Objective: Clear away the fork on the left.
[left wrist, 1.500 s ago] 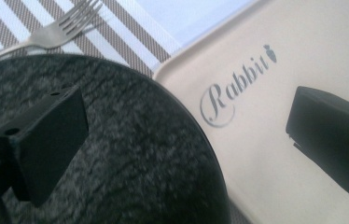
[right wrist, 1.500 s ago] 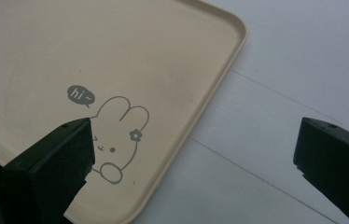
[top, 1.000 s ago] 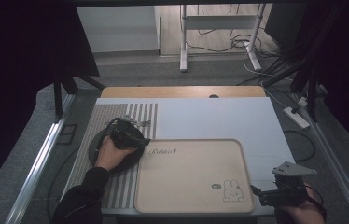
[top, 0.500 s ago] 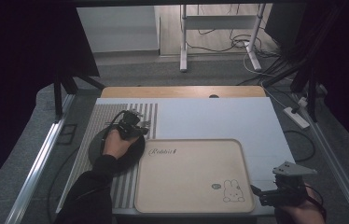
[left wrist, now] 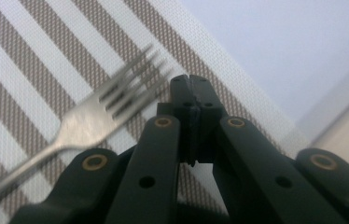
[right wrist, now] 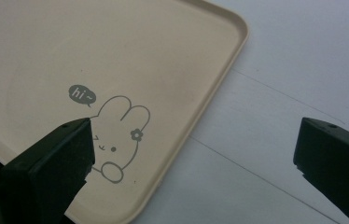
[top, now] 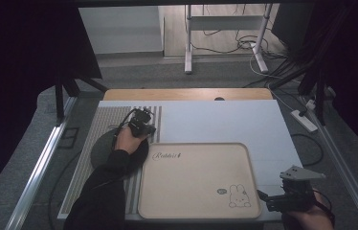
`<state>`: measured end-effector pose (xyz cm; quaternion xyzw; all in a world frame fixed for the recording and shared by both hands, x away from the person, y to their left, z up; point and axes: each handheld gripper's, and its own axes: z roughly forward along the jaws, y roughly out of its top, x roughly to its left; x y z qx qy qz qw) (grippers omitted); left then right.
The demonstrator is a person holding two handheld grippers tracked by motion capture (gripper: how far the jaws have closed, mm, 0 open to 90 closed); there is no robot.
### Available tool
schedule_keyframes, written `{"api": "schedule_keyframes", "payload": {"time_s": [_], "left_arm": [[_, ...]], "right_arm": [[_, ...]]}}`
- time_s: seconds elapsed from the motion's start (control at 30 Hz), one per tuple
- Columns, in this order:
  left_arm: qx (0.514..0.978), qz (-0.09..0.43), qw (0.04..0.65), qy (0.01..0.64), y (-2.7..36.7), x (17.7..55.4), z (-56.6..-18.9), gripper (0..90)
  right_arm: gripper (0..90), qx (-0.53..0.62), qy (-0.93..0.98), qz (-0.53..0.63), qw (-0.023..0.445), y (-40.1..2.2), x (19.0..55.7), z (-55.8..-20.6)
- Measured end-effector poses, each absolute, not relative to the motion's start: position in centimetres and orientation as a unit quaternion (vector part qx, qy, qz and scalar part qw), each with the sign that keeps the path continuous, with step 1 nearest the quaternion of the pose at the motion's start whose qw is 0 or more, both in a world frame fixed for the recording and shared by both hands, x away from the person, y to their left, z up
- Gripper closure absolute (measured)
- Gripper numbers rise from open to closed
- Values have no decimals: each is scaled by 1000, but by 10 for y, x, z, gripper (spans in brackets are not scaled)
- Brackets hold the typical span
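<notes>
On the table (top: pixel 215 117), I have a beige tray (top: pixel 191 191) lying flat at the near middle, with a striped placemat (top: pixel 103 124) to its left and a dark round plate (top: pixel 101 149) resting on the mat's near part. From the high view, my left gripper (top: pixel 141 120) sits over the mat just far of the tray's far-left corner, and my right gripper (top: pixel 289 194) hangs at the near right, just off the tray's near-right corner.

From the left gripper view, a metal fork (left wrist: pixel 86 123) lies on the stripes with its prongs just left of the jaw tips; the jaws are pressed together with nothing between them, and the fork is beside them, not in them. From the right gripper view, the jaws are spread wide and empty over the tray's corner, above a printed rabbit (right wrist: pixel 119 135).

I judge the step in hand to be the reach for the fork, with no grasp made yet. The next move, as I read it, calls for parting the left jaws, shifting sideways over the fork's neck or handle, and coming down low enough to pinch the thin metal off the flat mat without it slipping.
</notes>
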<state>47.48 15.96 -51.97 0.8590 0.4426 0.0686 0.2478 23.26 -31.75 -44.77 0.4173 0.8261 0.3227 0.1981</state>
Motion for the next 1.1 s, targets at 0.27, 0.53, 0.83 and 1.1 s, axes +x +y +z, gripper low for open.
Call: {"api": "schedule_keyframes", "payload": {"time_s": [0.27,0.53,0.83,1.1], "left_arm": [[855,72,250,449,162,491,-520,891],[852,81,246,455,164,511,-520,890],[846,67,280,449,179,518,-508,732],[830,78,279,476,212,521,-493,281]], "right_arm": [[0,417,827,322,196,-318,233,-448],[0,416,828,322,194,-318,233,-448],[0,417,827,324,192,-318,233,-448],[0,415,829,321,193,-317,233,-448]]}}
